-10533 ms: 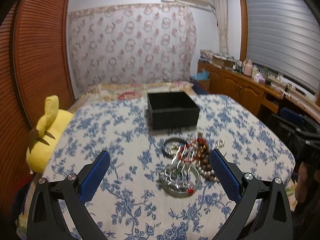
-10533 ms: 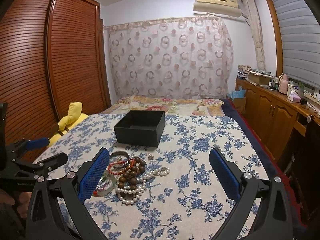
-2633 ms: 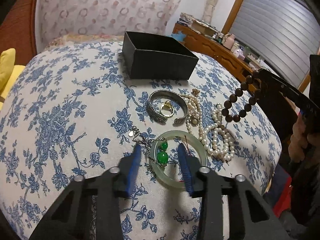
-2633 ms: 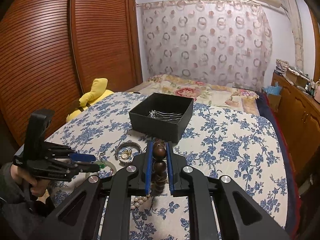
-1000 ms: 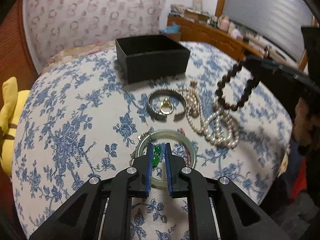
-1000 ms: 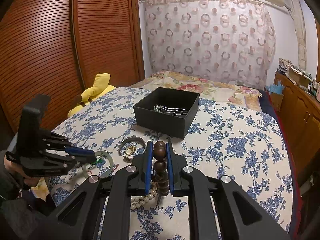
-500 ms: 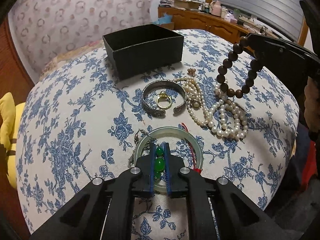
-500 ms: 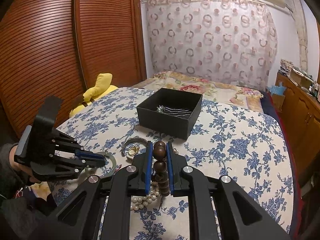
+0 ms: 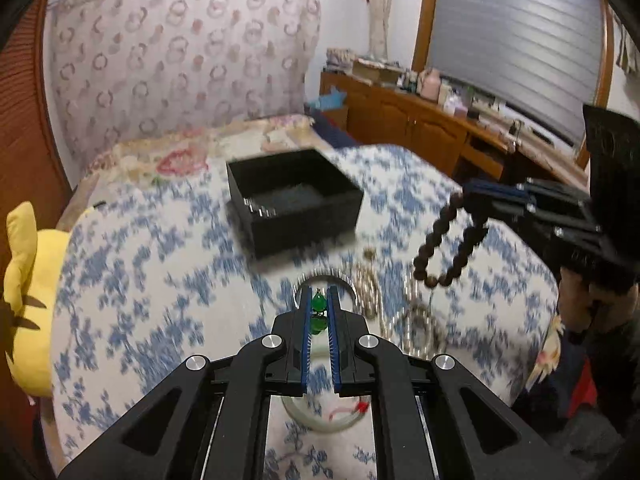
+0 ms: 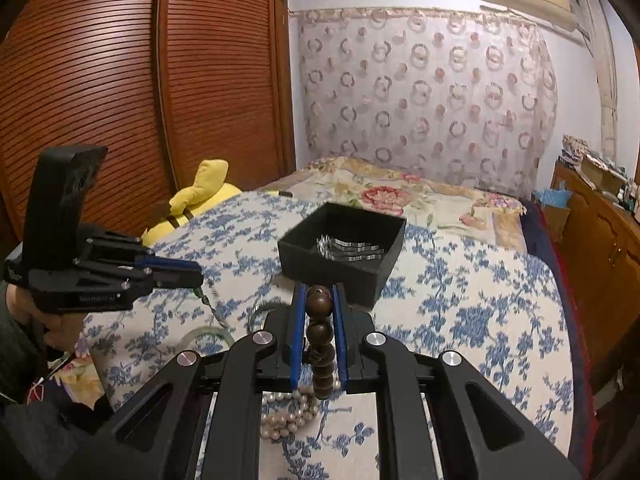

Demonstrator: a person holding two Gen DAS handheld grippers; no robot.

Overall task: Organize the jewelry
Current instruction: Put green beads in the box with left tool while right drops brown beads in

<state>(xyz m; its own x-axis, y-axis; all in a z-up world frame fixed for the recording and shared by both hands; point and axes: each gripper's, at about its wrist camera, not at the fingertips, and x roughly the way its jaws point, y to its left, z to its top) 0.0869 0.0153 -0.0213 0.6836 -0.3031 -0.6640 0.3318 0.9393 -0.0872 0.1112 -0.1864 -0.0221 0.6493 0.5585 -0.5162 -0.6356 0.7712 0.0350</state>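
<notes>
— What has your left hand-held gripper (image 9: 319,304) got?

— It is pinched nearly closed on a green bead pendant (image 9: 318,303). The beads sit between my blue pads, and in the right wrist view a thin chain (image 10: 211,304) hangs from the tips down toward the bed (image 10: 460,308).

— And the right hand-held gripper (image 10: 319,300)?

— Narrow too, clamped on a dark wooden bead bracelet (image 10: 320,334). Its loop dangles below my fingers, clear of the bedspread.

— Where is the rest of the jewelry?

— Just beyond my left tips lies a metal bangle (image 9: 326,280), blurred. Under the left gripper's frame sits a pale jade bangle (image 9: 320,416). To the right of it, a pearl necklace (image 9: 416,320) is heaped on the bed.

— And the box?

— The black box (image 9: 294,200) stands farther ahead of both grippers, open, with something silvery, blurred, inside.
</notes>
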